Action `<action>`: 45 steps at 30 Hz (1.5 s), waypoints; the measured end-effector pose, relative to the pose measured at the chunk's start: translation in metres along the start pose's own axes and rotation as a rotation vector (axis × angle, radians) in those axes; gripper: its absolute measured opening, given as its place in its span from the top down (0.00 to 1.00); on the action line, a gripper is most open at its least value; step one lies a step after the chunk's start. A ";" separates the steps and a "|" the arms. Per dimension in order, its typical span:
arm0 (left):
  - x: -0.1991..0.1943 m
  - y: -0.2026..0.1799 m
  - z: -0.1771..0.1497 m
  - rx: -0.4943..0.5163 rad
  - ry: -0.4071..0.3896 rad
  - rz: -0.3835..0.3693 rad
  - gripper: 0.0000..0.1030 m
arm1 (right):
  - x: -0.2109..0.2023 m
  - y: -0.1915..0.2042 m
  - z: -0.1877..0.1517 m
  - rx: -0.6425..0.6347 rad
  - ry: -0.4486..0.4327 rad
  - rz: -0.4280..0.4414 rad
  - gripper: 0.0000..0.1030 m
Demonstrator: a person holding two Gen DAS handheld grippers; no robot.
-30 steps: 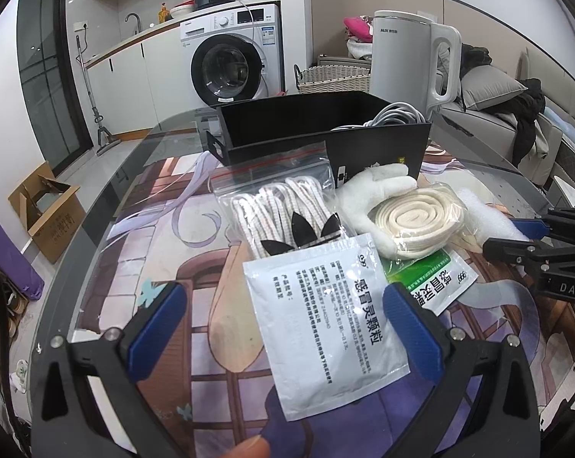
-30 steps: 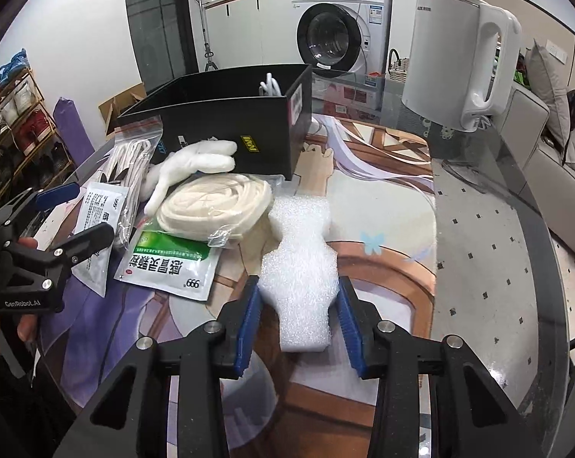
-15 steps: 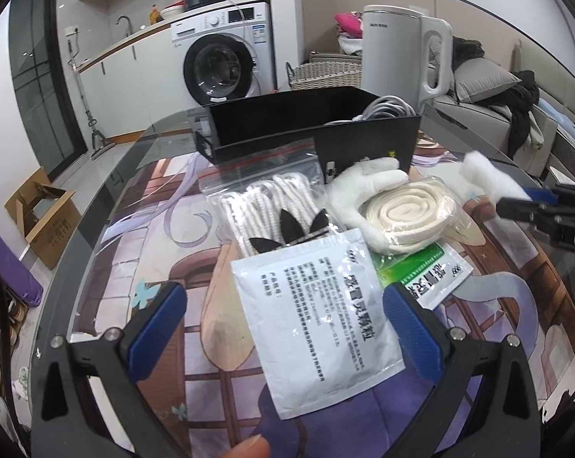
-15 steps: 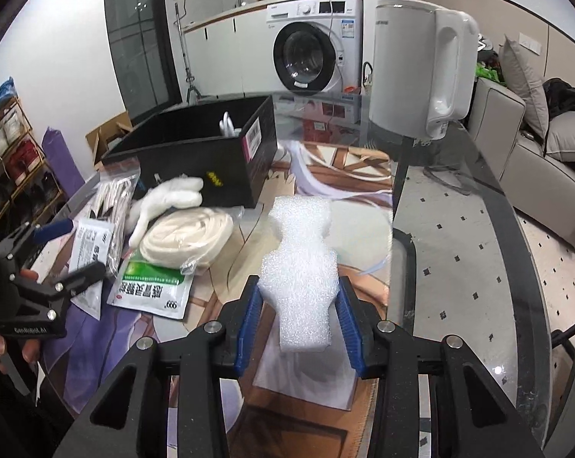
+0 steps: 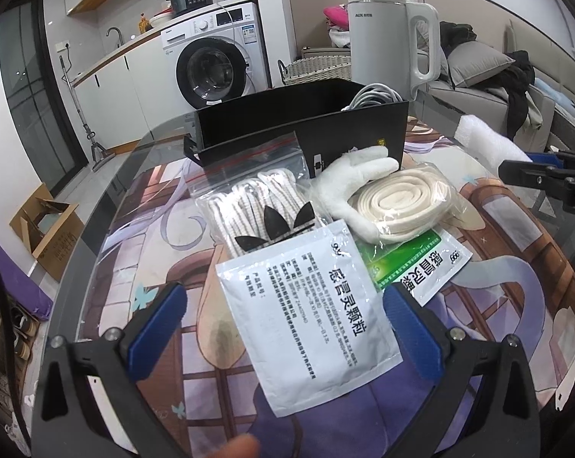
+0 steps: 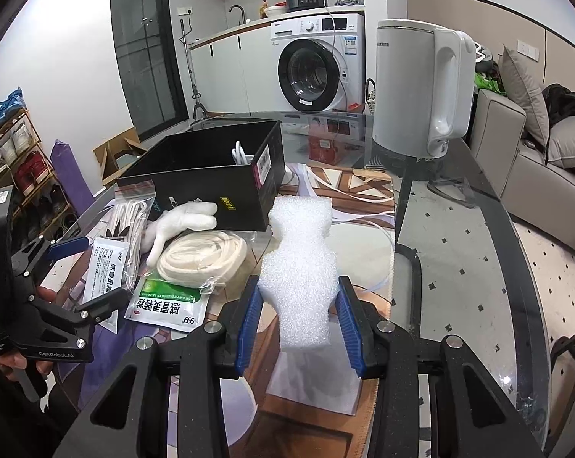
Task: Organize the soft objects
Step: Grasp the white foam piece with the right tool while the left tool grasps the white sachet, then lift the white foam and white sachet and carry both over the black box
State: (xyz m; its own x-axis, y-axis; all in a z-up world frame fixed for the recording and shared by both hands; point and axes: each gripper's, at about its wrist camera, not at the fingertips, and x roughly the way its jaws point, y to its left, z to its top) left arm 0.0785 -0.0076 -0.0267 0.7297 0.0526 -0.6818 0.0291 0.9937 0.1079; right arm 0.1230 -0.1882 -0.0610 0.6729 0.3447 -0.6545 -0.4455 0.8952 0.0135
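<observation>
My right gripper (image 6: pixel 298 305) is shut on a white foam block (image 6: pixel 300 267) and holds it clear of the table, to the right of the black box (image 6: pixel 211 175). In the left wrist view the foam block (image 5: pixel 482 137) juts out at the far right. My left gripper (image 5: pixel 283 301) is open, its fingers either side of a white sachet (image 5: pixel 310 328) that lies flat. Beyond it lie a green sachet (image 5: pixel 413 267), a bagged cream coil (image 5: pixel 398 202), a white glove (image 5: pixel 348 183) and a zip bag of laces (image 5: pixel 256 206). A white cable (image 5: pixel 375 97) sits in the black box (image 5: pixel 287 122).
A white kettle (image 6: pixel 421 87) stands at the back right of the glass table (image 6: pixel 459 252), behind the box. A picture mat covers the table's middle. The table's curved edge runs close on the right. A washing machine (image 6: pixel 318 65) and a sofa stand beyond.
The right gripper has lifted the foam block off the table and carried it up and toward the box. The left gripper has barely moved.
</observation>
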 end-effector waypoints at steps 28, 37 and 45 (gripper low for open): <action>-0.026 -0.004 -0.003 0.042 -0.053 -0.116 0.70 | -0.016 0.008 0.003 -0.018 -0.053 0.009 0.62; -0.023 -0.002 -0.003 0.023 -0.034 -0.132 0.69 | -0.015 0.009 0.003 -0.022 -0.051 0.013 0.62; -0.025 -0.002 -0.002 0.003 -0.010 -0.102 0.23 | -0.016 0.010 0.005 -0.025 -0.054 0.017 0.62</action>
State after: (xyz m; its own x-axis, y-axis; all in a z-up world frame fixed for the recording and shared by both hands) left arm 0.0588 -0.0103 -0.0117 0.7297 -0.0493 -0.6820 0.1054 0.9936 0.0409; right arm 0.1104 -0.1835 -0.0466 0.6959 0.3747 -0.6127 -0.4708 0.8822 0.0049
